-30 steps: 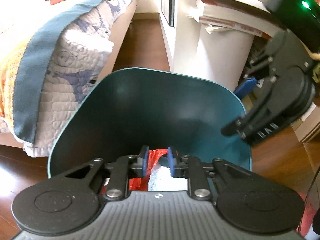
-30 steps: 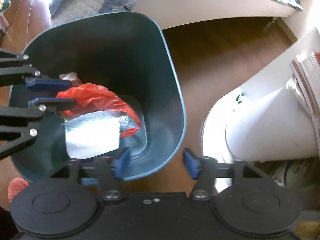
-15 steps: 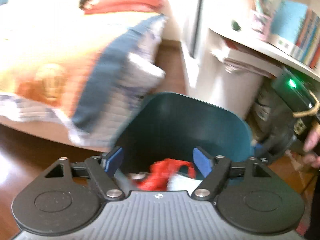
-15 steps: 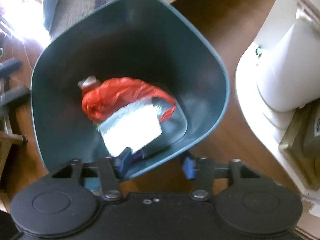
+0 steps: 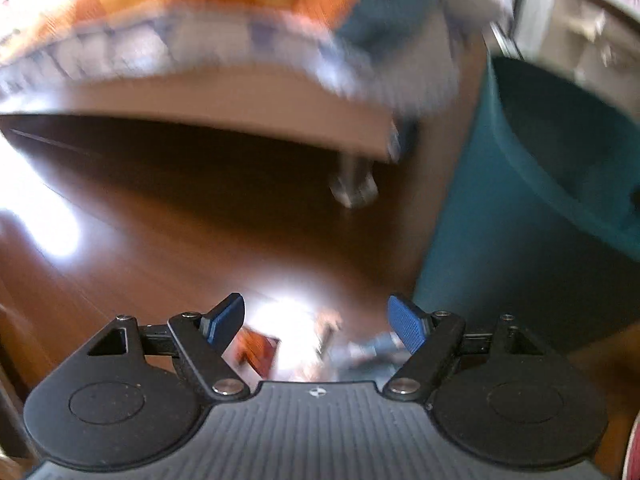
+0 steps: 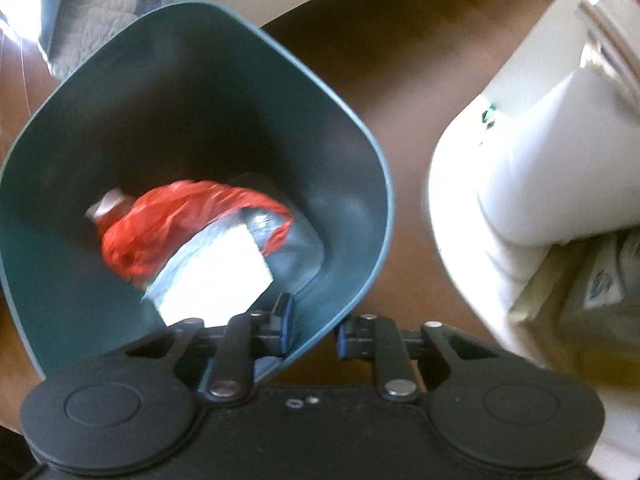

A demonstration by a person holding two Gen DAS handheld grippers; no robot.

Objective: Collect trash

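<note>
Now right gripper (image 6: 310, 330) pinches the upright bin (image 6: 352, 160) rim; left gripper (image 5: 316, 322) spread.

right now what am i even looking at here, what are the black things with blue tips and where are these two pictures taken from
Each picture comes from a camera mounted on a hand-held claw; a person carries one in each hand. No robot arm is involved. The black plates and blue-tipped fingers at the bottom of each view are the claw itself.

In the left wrist view, the left claw is open and empty, pointing at a dark wooden floor beside a bed. Blurred bits lie between its fingers; I cannot tell what they are.

In the right wrist view, the right claw is closed on the near rim of a teal bin. Inside lie a red plastic bag and a shiny silver-white packet.
</note>
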